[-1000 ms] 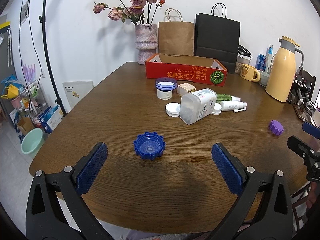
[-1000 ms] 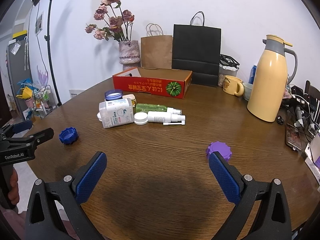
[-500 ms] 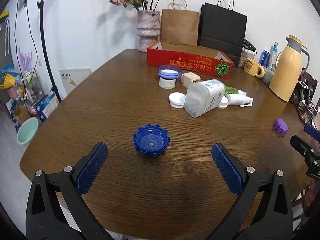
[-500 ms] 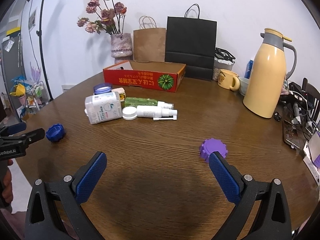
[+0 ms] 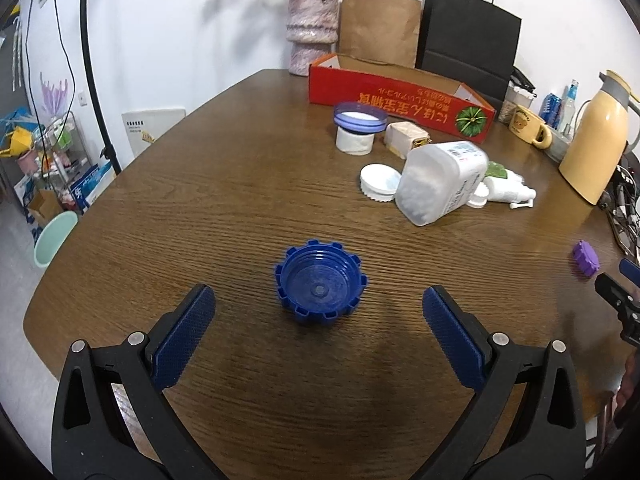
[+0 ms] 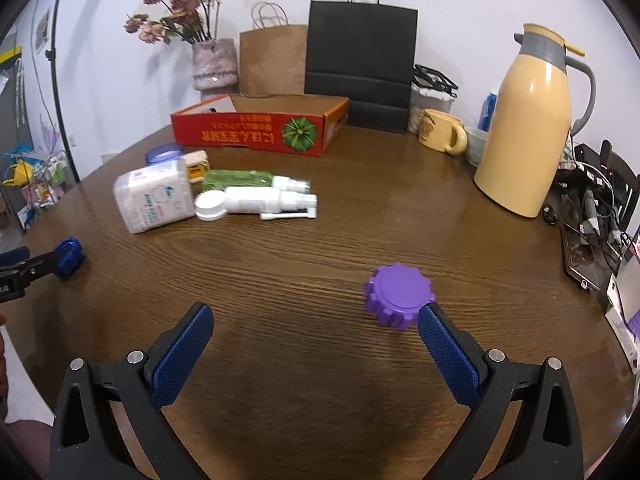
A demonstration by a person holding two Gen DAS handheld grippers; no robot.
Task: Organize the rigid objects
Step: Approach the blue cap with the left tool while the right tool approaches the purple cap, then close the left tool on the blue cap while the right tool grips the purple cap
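A blue notched cap point(image 5: 320, 282) lies open side up on the brown table point(image 5: 224, 184), just ahead of my left gripper point(image 5: 319, 332), which is open and empty. A purple notched cap point(image 6: 398, 295) lies top up just ahead of my right gripper's point(image 6: 316, 340) right finger point(image 6: 448, 356). The right gripper is open and empty. A red cardboard box point(image 6: 260, 130) stands open at the back. A white pill bottle point(image 5: 442, 182), a white lid point(image 5: 378, 182), a blue-lidded jar point(image 5: 359, 128) and spray bottles point(image 6: 256, 200) lie before it.
A yellow thermos point(image 6: 528, 124) and a yellow mug point(image 6: 442, 131) stand at the right. A vase point(image 6: 212, 64) and paper bags point(image 6: 360, 64) stand behind the box. Cables and a phone point(image 6: 582, 256) lie at the right edge.
Both grippers have moved forward and lower over the table. The blue cap is now close to the left fingers and the purple cap close to the right finger.
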